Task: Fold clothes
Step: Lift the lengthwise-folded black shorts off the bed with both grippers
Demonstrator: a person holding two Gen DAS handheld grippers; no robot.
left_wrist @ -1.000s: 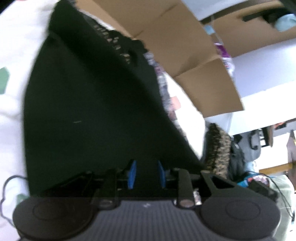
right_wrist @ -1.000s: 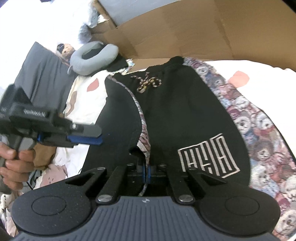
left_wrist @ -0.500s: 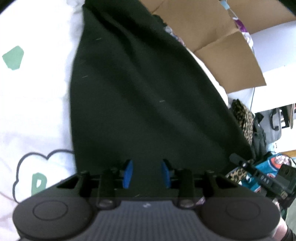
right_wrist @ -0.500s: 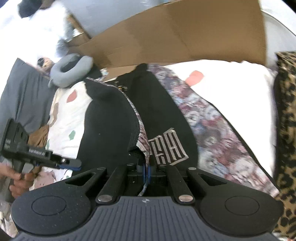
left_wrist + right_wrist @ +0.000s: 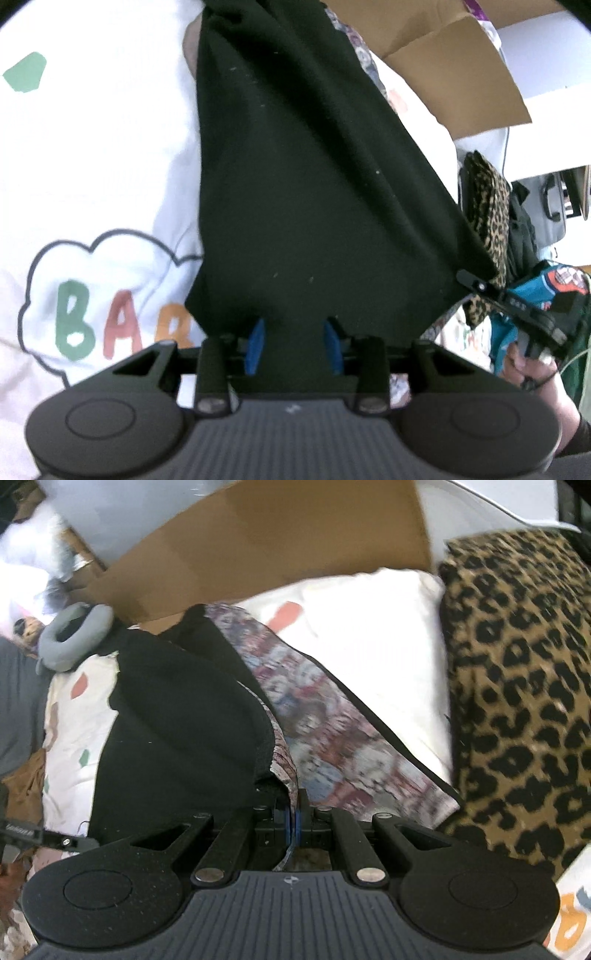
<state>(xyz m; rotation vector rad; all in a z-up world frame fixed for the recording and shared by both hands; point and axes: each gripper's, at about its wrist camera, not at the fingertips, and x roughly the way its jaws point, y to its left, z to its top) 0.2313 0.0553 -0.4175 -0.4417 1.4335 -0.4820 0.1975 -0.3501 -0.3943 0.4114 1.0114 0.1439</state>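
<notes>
Left hand-held gripper (image 5: 293, 345) widened over black garment (image 5: 314, 177), right hand-held gripper (image 5: 293, 821) clamping its hem

garment (image 5: 177, 723) spread on the bedsheet (image 5: 373, 627), cardboard box (image 5: 280, 542) behind it, neck pillow (image 5: 70, 642) at its far left, patterned blanket (image 5: 517, 672) to its right, right gripper (image 5: 293, 819) at its near edge
</notes>
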